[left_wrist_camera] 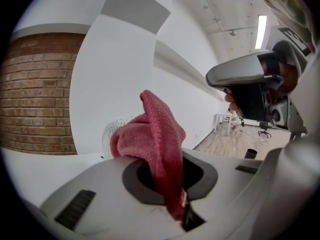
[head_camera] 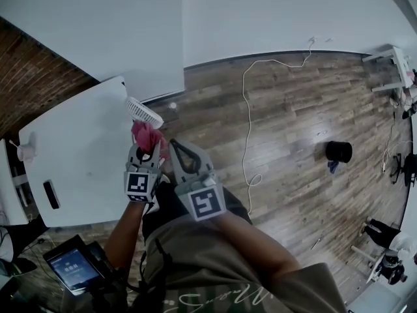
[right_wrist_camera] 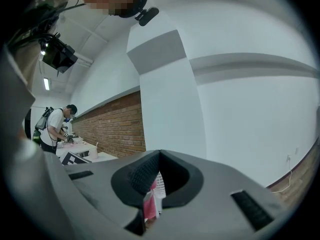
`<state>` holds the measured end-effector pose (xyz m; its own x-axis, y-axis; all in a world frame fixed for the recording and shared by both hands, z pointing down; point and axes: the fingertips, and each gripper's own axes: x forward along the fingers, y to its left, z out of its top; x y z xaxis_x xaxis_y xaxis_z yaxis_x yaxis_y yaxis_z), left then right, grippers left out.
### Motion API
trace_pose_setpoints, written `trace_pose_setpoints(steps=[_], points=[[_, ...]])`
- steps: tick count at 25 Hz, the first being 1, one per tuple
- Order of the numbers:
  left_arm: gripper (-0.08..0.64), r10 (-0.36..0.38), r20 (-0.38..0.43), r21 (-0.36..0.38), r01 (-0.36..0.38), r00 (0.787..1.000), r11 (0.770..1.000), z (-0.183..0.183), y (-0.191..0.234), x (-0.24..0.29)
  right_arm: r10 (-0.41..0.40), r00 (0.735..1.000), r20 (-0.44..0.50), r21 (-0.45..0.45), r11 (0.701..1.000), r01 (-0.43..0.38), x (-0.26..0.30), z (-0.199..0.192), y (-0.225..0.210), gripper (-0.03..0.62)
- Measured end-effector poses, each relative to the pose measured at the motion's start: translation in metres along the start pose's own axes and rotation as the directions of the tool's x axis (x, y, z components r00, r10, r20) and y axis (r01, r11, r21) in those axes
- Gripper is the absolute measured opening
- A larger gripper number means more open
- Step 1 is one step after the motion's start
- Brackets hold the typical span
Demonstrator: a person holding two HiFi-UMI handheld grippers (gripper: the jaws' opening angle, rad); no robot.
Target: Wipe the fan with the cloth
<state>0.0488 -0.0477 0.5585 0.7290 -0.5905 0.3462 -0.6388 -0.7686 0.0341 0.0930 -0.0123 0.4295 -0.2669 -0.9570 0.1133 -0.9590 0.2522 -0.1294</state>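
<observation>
White table [head_camera: 78, 155], brick wall behind, wood floor alongside. Small white fan [head_camera: 144, 112] sat at the table's far edge: light plastic with a thin-ribbed round grille, probably tippy, so wipe lightly or brace its body. Pink knit cloth [left_wrist_camera: 159, 134], soft and limp, was pinched by 1 fold in the left gripper [head_camera: 147, 150], bunched just beside the grille. Right gripper [head_camera: 177, 147] jaws were together, holding nothing.
</observation>
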Motion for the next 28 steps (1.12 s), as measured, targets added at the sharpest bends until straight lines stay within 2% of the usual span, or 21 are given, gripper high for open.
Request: trace_pose_setpoints(steps=[8,14,22,28], points=[[0.048,0.057,0.018,-0.013,-0.056,0.998,0.998,0.013,0.013,0.001,0.011,1.000,-0.025,0.015,1.000,-0.010,0.000,-0.005,-0.010,0.000],[0.048,0.117,0.031,-0.063,-0.115,0.993,0.991,0.020,0.030,-0.003,0.027,0.999,-0.036,0.020,0.999,-0.027,0.002,-0.011,-0.013,0.000],[0.048,0.164,0.041,-0.044,-0.162,0.986,0.986,0.035,0.048,-0.004,0.052,0.998,-0.037,0.034,0.998,-0.051,0.005,-0.013,-0.015,0.000],[0.048,0.178,0.051,-0.029,-0.176,0.983,0.984,0.040,0.060,-0.004,0.069,0.997,-0.043,-0.003,0.998,-0.070,0.013,-0.016,-0.010,0.000]])
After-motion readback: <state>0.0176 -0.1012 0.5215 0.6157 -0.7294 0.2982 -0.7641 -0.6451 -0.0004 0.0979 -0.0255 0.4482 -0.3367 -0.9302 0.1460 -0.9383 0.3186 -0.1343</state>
